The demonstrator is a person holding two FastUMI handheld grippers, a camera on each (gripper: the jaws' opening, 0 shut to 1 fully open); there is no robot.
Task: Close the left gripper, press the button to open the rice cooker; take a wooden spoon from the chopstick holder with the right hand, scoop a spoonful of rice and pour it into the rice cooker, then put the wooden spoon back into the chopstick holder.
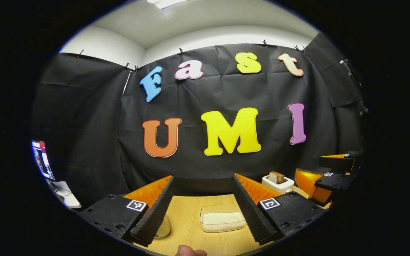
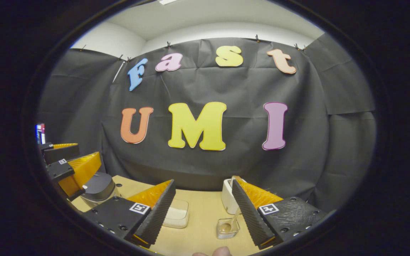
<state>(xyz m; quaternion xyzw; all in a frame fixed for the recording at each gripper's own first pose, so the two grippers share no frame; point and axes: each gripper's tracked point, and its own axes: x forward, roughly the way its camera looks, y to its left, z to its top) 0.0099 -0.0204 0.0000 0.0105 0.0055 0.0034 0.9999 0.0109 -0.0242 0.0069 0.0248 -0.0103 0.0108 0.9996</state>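
Table (image 1: pixel 190 217); both grippers' fingers apart.

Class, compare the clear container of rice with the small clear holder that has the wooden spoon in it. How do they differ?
The rice container is wide, low and holds white rice; the spoon holder is narrower and holds a wooden spoon leaning up out of it. The rice container lies ahead of the right gripper's left finger; the spoon holder sits nearer its right finger. Both are clear and stand on the wooden table.
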